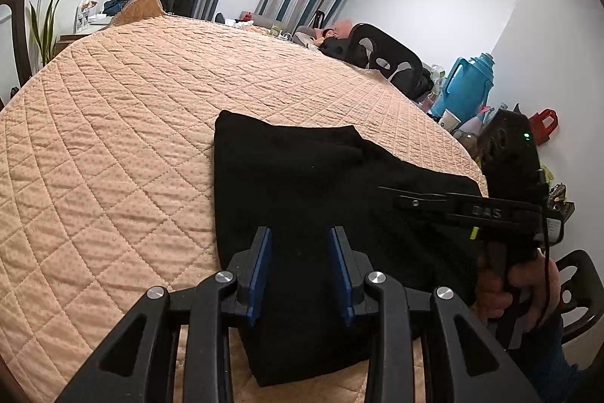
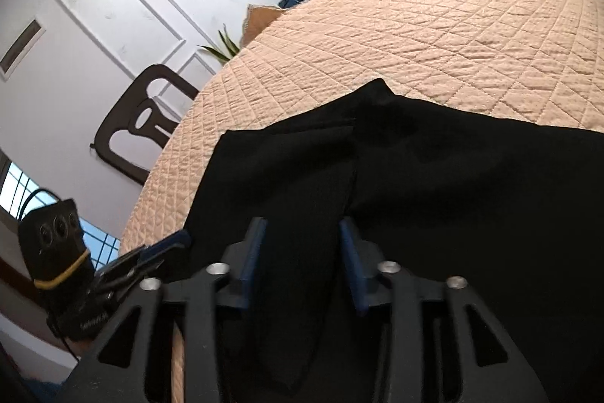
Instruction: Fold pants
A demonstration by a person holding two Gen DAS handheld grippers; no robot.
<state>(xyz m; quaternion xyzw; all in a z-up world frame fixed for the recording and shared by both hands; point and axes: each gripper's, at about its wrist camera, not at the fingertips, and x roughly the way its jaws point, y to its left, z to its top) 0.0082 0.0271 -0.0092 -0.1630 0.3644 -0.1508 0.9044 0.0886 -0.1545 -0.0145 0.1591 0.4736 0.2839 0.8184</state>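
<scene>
Black pants point(image 1: 302, 176) lie partly folded on the peach quilted bed cover point(image 1: 113, 138), near its front edge. My left gripper point(image 1: 302, 252) hovers over the near end of the pants, open, with nothing between its blue pads. My right gripper point(image 1: 389, 193) comes in from the right, low over the cloth, with a hand point(image 1: 502, 289) on its handle. In the right wrist view a raised fold of the pants point(image 2: 453, 176) fills the gap between the pads of the right gripper point(image 2: 304, 252), which is shut on it. The left gripper point(image 2: 177, 238) shows at the pants' left edge.
The quilt point(image 2: 415, 25) stretches wide beyond the pants. A dark chair point(image 2: 139, 123) stands at the bed's left side, another point(image 1: 577, 289) at the right. A black chair back point(image 1: 385, 55), a blue flask point(image 1: 468, 85) and clutter line the far right edge. A plant point(image 1: 45, 25) stands far left.
</scene>
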